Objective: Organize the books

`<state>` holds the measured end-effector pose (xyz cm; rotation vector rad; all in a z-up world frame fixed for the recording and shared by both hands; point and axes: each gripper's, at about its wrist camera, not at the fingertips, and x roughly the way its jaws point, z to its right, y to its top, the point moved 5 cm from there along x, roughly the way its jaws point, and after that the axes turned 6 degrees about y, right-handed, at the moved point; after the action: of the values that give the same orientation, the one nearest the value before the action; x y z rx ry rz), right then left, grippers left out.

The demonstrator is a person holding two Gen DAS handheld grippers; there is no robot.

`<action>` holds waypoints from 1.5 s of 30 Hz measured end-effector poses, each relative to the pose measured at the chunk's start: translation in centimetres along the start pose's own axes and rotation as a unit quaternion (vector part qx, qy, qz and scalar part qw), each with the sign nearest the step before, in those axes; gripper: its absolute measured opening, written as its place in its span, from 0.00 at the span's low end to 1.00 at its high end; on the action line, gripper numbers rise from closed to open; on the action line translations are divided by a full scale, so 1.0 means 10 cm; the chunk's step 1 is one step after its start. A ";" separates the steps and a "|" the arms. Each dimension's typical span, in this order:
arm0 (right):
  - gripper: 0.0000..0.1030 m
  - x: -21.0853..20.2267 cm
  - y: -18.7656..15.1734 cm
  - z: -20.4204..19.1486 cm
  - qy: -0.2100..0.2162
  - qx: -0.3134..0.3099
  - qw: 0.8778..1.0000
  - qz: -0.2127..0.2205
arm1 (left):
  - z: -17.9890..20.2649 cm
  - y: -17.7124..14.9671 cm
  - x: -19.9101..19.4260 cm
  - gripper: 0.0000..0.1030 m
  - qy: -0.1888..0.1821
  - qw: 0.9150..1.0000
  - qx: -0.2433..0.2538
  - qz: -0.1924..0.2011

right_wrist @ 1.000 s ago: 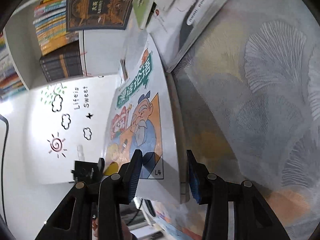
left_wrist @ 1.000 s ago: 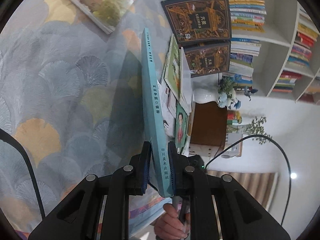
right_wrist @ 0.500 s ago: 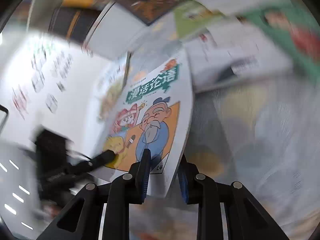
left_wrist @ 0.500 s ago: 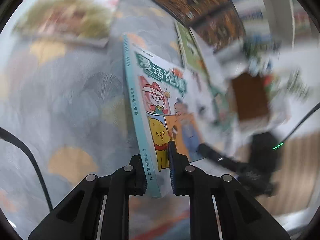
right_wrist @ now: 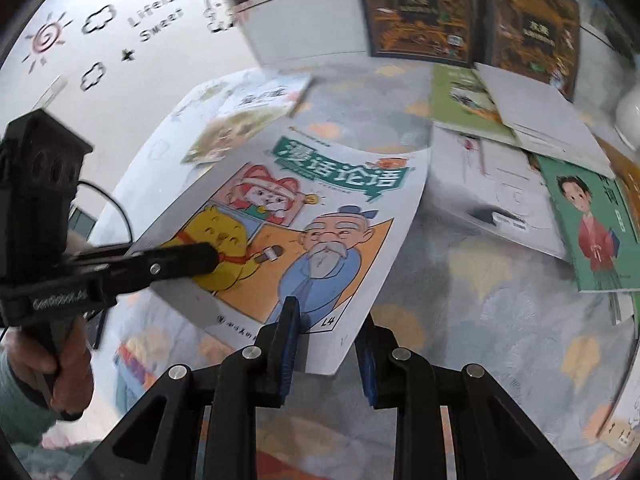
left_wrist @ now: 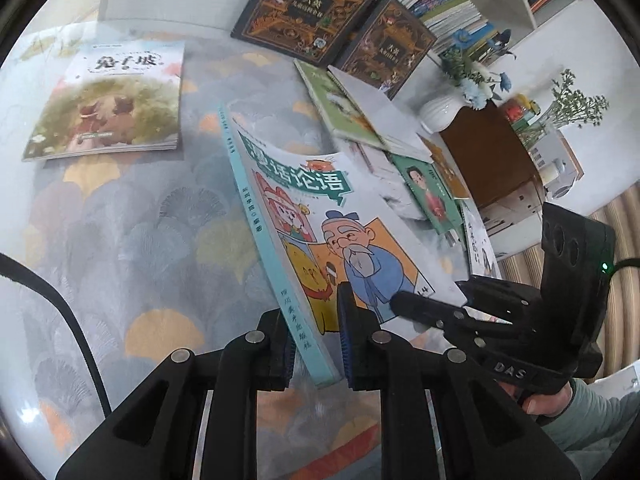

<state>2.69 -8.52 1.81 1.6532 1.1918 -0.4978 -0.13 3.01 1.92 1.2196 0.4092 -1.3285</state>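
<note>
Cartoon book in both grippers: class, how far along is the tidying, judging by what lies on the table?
Done: nothing looks sorted yet. In hand: the cartoon book is clamped by the left gripper at its spine and the right gripper at its open edge, tilted above the table. Left: the rabbit book, two dark books, and the loose pile lie scattered.

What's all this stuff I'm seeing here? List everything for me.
cartoon book: one, white cover, teal spine, held above the table by both grippers
rabbit picture book: one, green-beige, flat, far left
dark ornate books: two, black-gold, leaning at the back
loose book pile: several, green and white, right of the cartoon book
tablecloth: one, grey with leaf pattern
vase: one, white, with flowers
bookshelf: one, white, full
left gripper: black, shut on the spine
right gripper: black, shut on the corner
</note>
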 end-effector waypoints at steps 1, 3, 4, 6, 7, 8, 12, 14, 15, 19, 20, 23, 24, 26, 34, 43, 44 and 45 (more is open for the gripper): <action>0.25 -0.04 -0.02 -0.07 0.003 -0.011 1.000 0.002 | -0.02 0.00 -0.04 0.15 -0.001 1.000 -0.002 0.003; 0.25 -0.09 -0.01 -0.19 0.011 -0.022 1.000 0.006 | -0.08 -0.01 -0.11 0.16 -0.005 1.000 -0.013 0.007; 0.25 -0.09 0.01 -0.22 0.017 -0.022 1.000 0.009 | -0.11 0.00 -0.16 0.16 -0.006 1.000 -0.019 0.011; 0.25 -0.07 0.10 -0.26 0.033 -0.015 0.999 0.017 | -0.18 0.05 -0.23 0.16 -0.007 0.999 -0.029 0.025; 0.25 -0.06 0.15 -0.26 0.039 -0.012 0.999 0.021 | -0.19 0.08 -0.24 0.16 -0.006 0.999 -0.032 0.031; 0.25 -0.05 0.21 -0.26 0.044 -0.011 0.999 0.024 | -0.23 0.14 -0.28 0.16 -0.004 0.999 -0.034 0.039; 0.25 0.03 0.56 -0.37 0.044 -0.031 0.997 0.048 | -0.35 0.42 -0.41 0.17 0.010 0.997 -0.029 0.067; 0.25 0.07 0.73 -0.42 0.045 -0.039 0.997 0.058 | -0.42 0.62 -0.50 0.17 0.017 0.996 -0.021 0.084; 0.25 0.10 0.85 -0.45 0.048 -0.040 0.996 0.062 | -0.46 0.73 -0.55 0.17 0.019 0.995 -0.019 0.095; 0.26 0.20 1.29 -0.56 0.066 -0.039 0.994 0.079 | -0.65 1.11 -0.69 0.18 0.032 0.991 -0.018 0.131; 0.26 0.25 1.40 -0.60 0.070 -0.039 0.993 0.082 | -0.71 1.20 -0.71 0.18 0.037 0.990 -0.019 0.138; 0.26 0.42 1.64 -0.69 0.078 -0.042 0.993 0.082 | -0.94 1.37 -0.70 0.18 0.044 0.987 -0.032 0.148; 0.26 0.49 1.71 -0.69 0.081 -0.042 0.993 0.079 | -1.04 1.41 -0.69 0.18 0.045 0.987 -0.039 0.148; 0.26 0.64 1.81 -0.69 0.089 -0.038 0.993 0.072 | -1.20 1.48 -0.65 0.18 0.047 0.987 -0.052 0.147; 0.26 1.17 2.12 -0.72 0.080 -0.043 0.995 0.048 | -1.71 1.62 -0.39 0.18 0.049 0.984 -0.095 0.145; 0.27 1.50 2.17 -0.60 0.079 -0.026 0.996 0.023 | -2.03 1.49 -0.05 0.19 0.055 0.983 -0.135 0.110; 0.27 1.54 2.14 -0.58 0.079 -0.021 0.997 0.016 | -2.06 1.45 -0.02 0.19 0.053 0.982 -0.147 0.105; 0.27 1.60 2.10 -0.56 0.077 -0.018 0.997 0.009 | -2.08 1.44 0.00 0.19 0.054 0.981 -0.154 0.104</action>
<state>26.84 3.50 1.88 1.6935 1.2893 -0.3408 20.60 17.37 0.16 1.0458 0.5287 -0.9830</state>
